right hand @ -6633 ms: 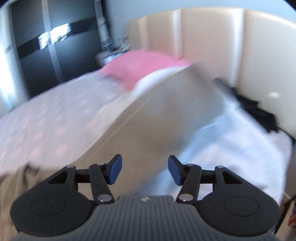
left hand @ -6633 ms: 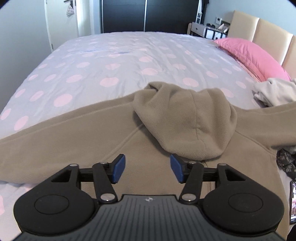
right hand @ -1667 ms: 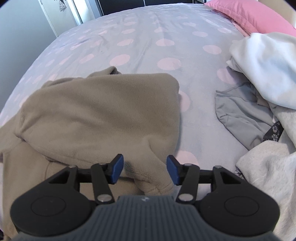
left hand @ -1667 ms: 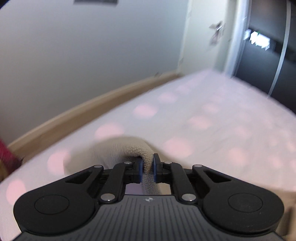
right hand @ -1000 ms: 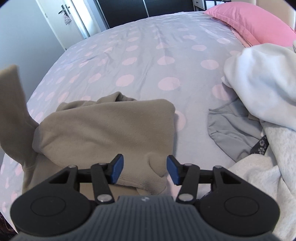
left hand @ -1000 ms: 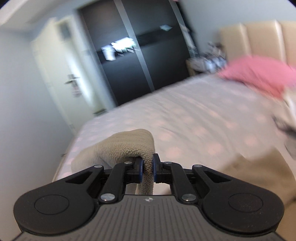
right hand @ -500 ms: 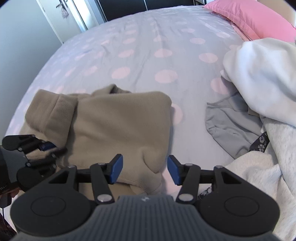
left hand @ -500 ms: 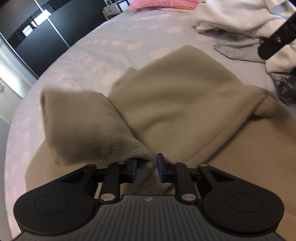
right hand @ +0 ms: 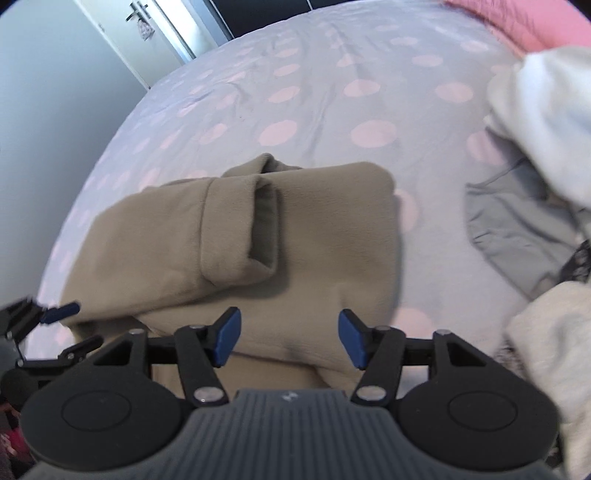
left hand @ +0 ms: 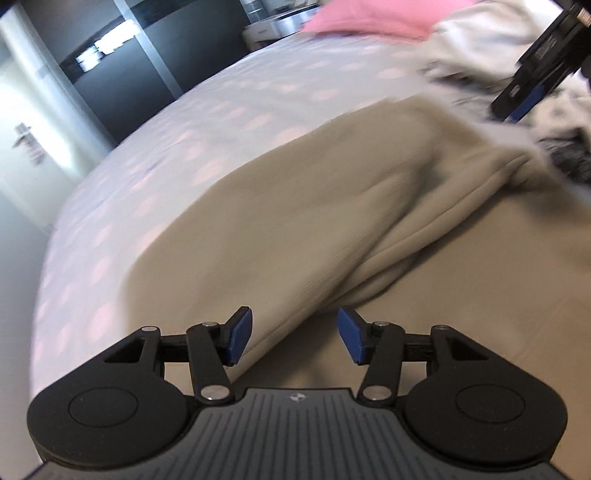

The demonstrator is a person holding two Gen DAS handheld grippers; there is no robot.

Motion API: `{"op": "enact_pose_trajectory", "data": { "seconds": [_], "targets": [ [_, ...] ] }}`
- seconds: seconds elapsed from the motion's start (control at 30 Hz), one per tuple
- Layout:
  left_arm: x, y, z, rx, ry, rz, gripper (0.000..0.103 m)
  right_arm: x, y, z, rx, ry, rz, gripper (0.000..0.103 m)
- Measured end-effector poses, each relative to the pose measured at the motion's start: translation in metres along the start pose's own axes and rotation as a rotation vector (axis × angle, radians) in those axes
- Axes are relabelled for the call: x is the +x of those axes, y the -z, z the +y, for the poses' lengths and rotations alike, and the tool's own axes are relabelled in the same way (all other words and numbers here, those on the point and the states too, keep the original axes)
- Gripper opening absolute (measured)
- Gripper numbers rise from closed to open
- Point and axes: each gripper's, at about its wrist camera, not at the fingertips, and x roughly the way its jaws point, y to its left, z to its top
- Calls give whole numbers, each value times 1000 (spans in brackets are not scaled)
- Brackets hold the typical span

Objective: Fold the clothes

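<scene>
A tan fleece hoodie (right hand: 325, 236) lies on the dotted bedsheet (right hand: 303, 92), its sides folded in. One sleeve (right hand: 173, 236) lies across the body, with the cuff (right hand: 240, 229) ending near the middle. My right gripper (right hand: 290, 336) hovers open over the hoodie's near edge and holds nothing. My left gripper (left hand: 295, 336) is open too, low over the hoodie (left hand: 295, 206), with a folded edge running between its fingers. It shows in the right wrist view as the left gripper (right hand: 55, 325) at the hoodie's left edge. In the left wrist view the right gripper (left hand: 535, 81) sits at the top right.
A heap of white and grey clothes (right hand: 535, 177) lies to the right of the hoodie, with a pink pillow (left hand: 362, 22) beyond it. Bare bedsheet stretches behind the hoodie toward a dark wardrobe (left hand: 147, 62) and a white door (right hand: 147, 33).
My left gripper carried the sleeve over the hoodie's body, opened and let it go; the sleeve now lies flat across. The right gripper stayed open above the near edge.
</scene>
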Motion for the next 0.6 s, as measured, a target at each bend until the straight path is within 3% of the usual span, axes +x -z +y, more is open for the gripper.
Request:
{"op": "enact_pose_trajectory", "data": {
  "seconds": [0.1, 0.2, 0.27, 0.33, 0.4, 0.5, 0.53, 0.57, 0.6],
  "targets": [
    [-1, 25, 33, -57, -75, 23, 50, 21, -14, 6, 54, -48, -22, 63],
    [-1, 49, 65, -114, -146, 45, 54, 50, -29, 10, 113, -84, -25, 71],
    [3, 59, 72, -135, -131, 62, 64, 70, -38, 8, 145, -72, -15, 74],
    [7, 70, 79, -157, -116, 78, 64, 84, -42, 4, 178, -70, -4, 74],
    [12, 81, 85, -175, -101, 94, 64, 96, -43, -1, 213, -83, 3, 67],
    [24, 83, 81, -148, -128, 103, 63, 100, -43, 1, 223, -109, -7, 38],
    [29, 83, 82, -156, -148, 115, 56, 97, -45, 8, 198, -93, -14, 14],
    [32, 84, 88, -197, -123, 127, 41, 93, -46, 14, 173, -77, -21, 9],
    [36, 84, 94, -237, -98, 139, 33, 88, -48, 22, 145, -67, -36, 6]
  ]
}}
